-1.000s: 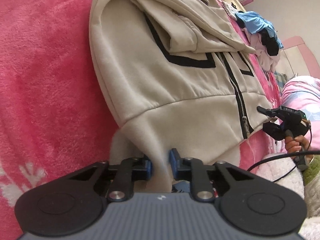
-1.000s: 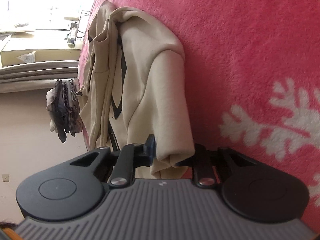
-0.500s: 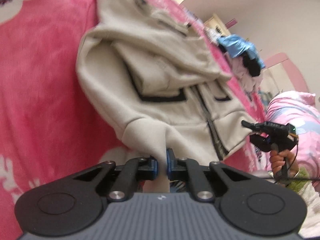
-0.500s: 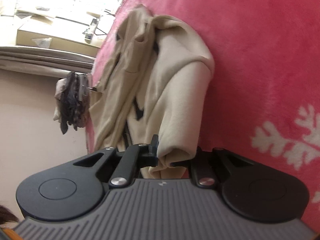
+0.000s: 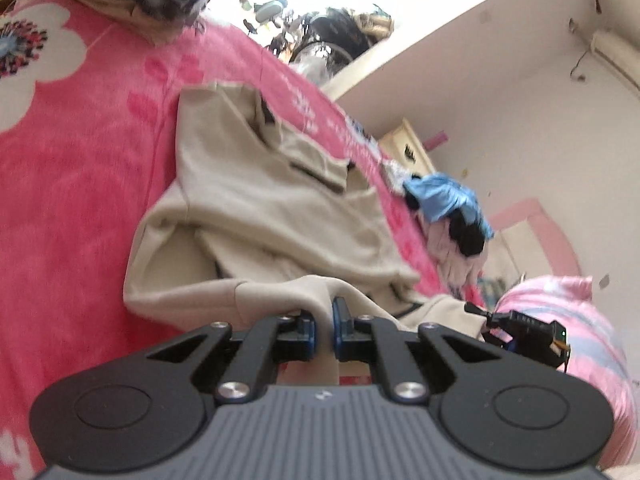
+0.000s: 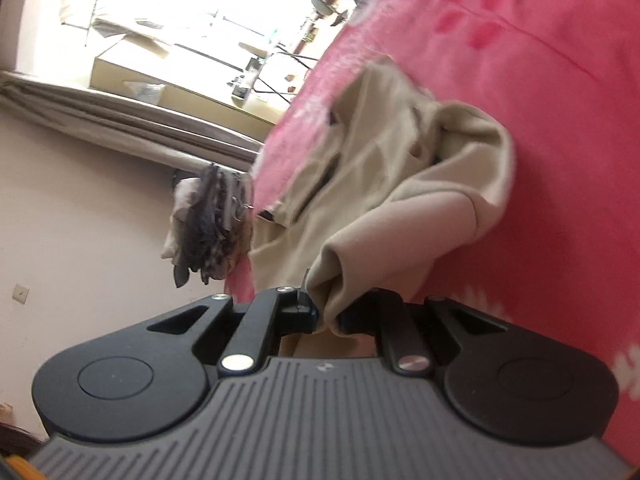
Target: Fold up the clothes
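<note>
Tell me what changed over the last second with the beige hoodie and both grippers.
Both grippers lifted the beige hoodie hem off the pink blanket and carried it up and forward, toward the far end; the zipper front is now folded out of sight. Unchanged: left gripper and right gripper stay clamped on the fabric; the clothes pile has not moved.

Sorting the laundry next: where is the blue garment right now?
In the left wrist view, the blue garment sits upper right, atop a clothes pile on the pink blanket, beyond the beige hoodie.
</note>
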`<state>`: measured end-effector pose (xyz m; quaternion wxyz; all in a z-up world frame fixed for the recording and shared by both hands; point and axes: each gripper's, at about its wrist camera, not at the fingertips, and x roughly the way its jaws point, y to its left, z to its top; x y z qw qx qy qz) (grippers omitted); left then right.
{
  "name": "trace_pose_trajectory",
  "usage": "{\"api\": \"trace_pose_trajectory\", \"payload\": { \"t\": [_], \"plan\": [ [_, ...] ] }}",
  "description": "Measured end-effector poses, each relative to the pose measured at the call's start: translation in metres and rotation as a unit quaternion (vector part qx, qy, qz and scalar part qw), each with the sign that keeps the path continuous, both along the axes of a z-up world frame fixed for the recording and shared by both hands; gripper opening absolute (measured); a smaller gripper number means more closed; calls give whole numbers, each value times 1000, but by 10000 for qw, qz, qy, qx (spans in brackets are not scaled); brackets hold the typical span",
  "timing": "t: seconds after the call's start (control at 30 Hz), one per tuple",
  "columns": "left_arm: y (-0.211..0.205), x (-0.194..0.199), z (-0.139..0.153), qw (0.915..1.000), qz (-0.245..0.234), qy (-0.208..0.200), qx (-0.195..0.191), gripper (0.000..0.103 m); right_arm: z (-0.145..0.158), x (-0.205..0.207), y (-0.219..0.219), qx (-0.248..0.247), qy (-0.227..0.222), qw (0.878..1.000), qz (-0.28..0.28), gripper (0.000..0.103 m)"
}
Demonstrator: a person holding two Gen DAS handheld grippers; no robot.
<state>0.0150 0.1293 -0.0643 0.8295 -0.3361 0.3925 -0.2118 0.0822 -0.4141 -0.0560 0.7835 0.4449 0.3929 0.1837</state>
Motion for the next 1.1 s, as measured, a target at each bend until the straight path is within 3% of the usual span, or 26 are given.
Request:
{"api": "trace_pose_trajectory", "payload": {
  "t": [0.23, 0.5, 0.67, 0.9, 1.0, 1.1],
  "plan": [
    [25, 30, 15, 9980, 385, -368, -344, 9, 36, 44, 12, -181, -337, 9992, 137, 8],
    [49, 102, 16, 9936, 675, -682, -591, 8, 57, 124, 32, -428, -521, 9975, 234, 8],
    [58, 160, 3, 9924, 867, -689, -530, 7, 35, 189, 43, -479, -310, 9980, 272, 8],
    [69, 233, -45, 9943, 897, -180, -547, 7, -6, 278, 59, -436, 87, 9985, 307, 8],
    [82, 260, -71, 9893, 1056, 407, -926, 14, -42, 304, 60, -174, 536, 9984, 56, 13],
    [95, 271, -87, 9782, 1262, 595, -1535, 31, -72, 314, 54, 528, 910, 9942, -206, 19]
  ]
}}
